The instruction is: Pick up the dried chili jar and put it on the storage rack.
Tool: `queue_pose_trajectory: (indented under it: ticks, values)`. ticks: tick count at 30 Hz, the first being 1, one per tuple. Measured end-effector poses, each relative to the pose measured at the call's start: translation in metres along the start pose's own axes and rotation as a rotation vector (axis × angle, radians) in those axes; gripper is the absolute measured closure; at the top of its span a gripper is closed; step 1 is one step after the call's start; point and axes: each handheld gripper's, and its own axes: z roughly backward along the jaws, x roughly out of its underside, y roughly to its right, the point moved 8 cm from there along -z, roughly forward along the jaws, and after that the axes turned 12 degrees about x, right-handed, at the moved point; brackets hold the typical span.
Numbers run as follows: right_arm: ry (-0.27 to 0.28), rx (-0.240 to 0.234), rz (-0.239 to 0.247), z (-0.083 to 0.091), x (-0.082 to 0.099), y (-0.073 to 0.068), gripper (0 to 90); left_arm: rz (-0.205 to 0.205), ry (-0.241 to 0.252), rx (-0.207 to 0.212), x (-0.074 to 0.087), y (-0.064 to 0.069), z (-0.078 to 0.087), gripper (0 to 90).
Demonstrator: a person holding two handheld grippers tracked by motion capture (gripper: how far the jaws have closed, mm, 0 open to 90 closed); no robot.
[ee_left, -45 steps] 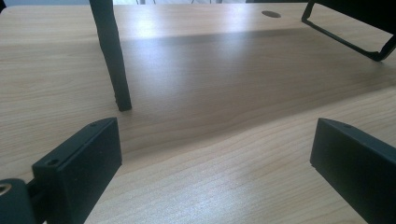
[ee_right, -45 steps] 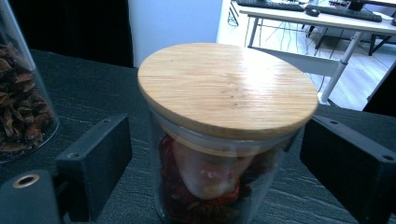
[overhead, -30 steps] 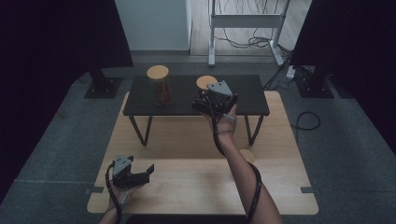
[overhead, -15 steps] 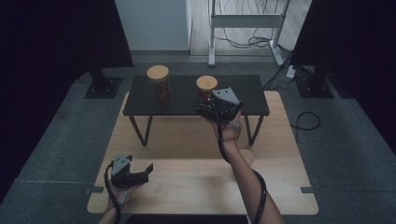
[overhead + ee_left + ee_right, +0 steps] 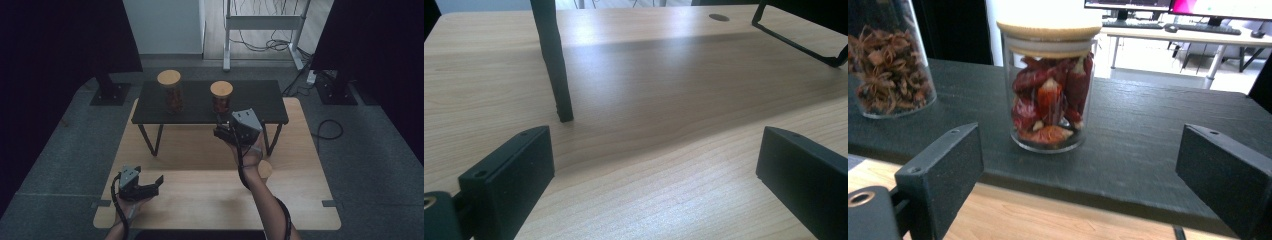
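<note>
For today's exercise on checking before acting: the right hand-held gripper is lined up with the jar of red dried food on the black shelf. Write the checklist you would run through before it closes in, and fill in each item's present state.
1. Right hand-held gripper jaws open wide enough for the jar: ok, they stand wide with nothing between them.
2. Jar of red dried food upright on the black shelf: ok.
3. Wooden lid on the jar: ok; whether it is tight, cannot tell.
4. Jar centred between the jaws: not ok, it sits left of centre in the right gripper view.
5. Room beside the second jar: ok, the two stand apart.
6. Left hand-held gripper out of the way: ok, low over the wooden table, jaws open.
</note>
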Motion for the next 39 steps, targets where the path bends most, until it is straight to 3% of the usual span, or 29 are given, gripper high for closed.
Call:
queue_pose_trajectory:
  ticks: [4,11,16,27,39]
  values:
    - [0.012,-0.001,0.007,0.01,0.009,0.002,4.2,-0.002,-0.003,0.001,0.0,0.0,0.0,1.8]
    - [0.018,-0.013,-0.024,0.027,0.028,0.01,4.3,-0.001,-0.004,-0.001,0.0,0.0,-0.001,1.8]
    - [0.025,0.007,-0.015,0.035,0.043,0.011,4.1,-0.005,-0.009,-0.002,0.0,0.0,-0.001,1.8]
    - [0.003,0.011,-0.036,0.05,0.068,0.017,4.1,-0.004,-0.008,-0.007,0.0,-0.001,0.0,1.8]
    - [-0.048,-0.019,-0.044,0.063,0.092,0.021,4.2,-0.002,-0.014,-0.013,0.001,-0.001,-0.001,1.8]
